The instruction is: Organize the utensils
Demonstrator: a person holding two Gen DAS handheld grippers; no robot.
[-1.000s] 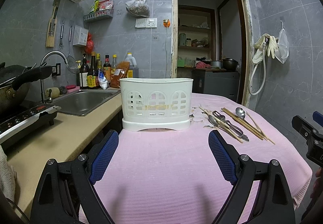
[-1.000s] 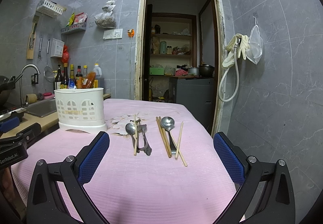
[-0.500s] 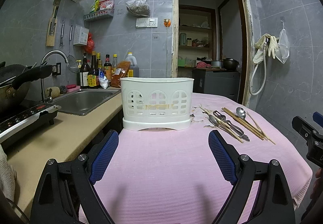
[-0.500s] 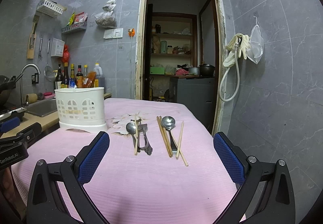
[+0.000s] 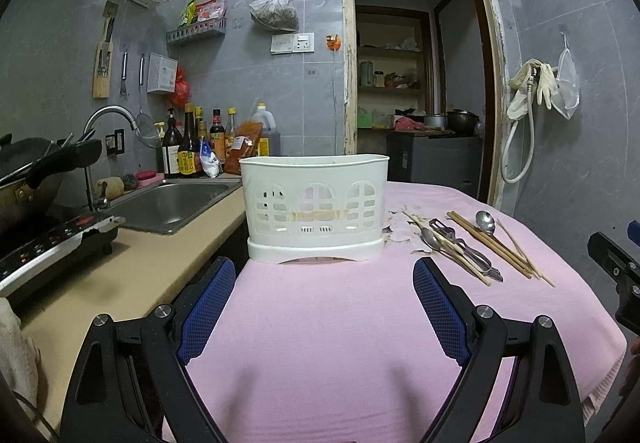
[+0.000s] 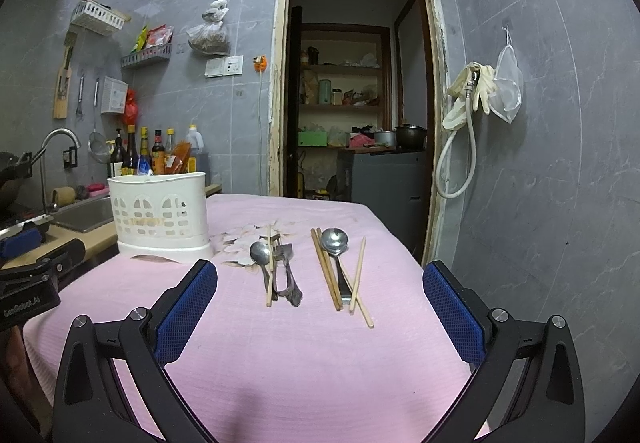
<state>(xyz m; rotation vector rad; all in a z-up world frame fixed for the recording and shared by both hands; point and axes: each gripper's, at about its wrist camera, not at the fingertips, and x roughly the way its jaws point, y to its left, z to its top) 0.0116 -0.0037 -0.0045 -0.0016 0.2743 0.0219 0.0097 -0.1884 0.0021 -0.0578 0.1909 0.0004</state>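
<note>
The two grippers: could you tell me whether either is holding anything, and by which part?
Nothing is held. The left gripper and right gripper are both open above the pink cloth.

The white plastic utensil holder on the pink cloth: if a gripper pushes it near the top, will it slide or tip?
The utensil holder looks thin-walled, perforated and apparently empty, so probably light. It stands tall on a slightly wider base, so a high push may tip it. The pink cloth beneath might bunch rather than let it slide.

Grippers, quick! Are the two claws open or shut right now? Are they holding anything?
Left gripper: open, holding nothing, above the pink cloth.
Right gripper: open, holding nothing, facing the spoons and chopsticks.
</note>
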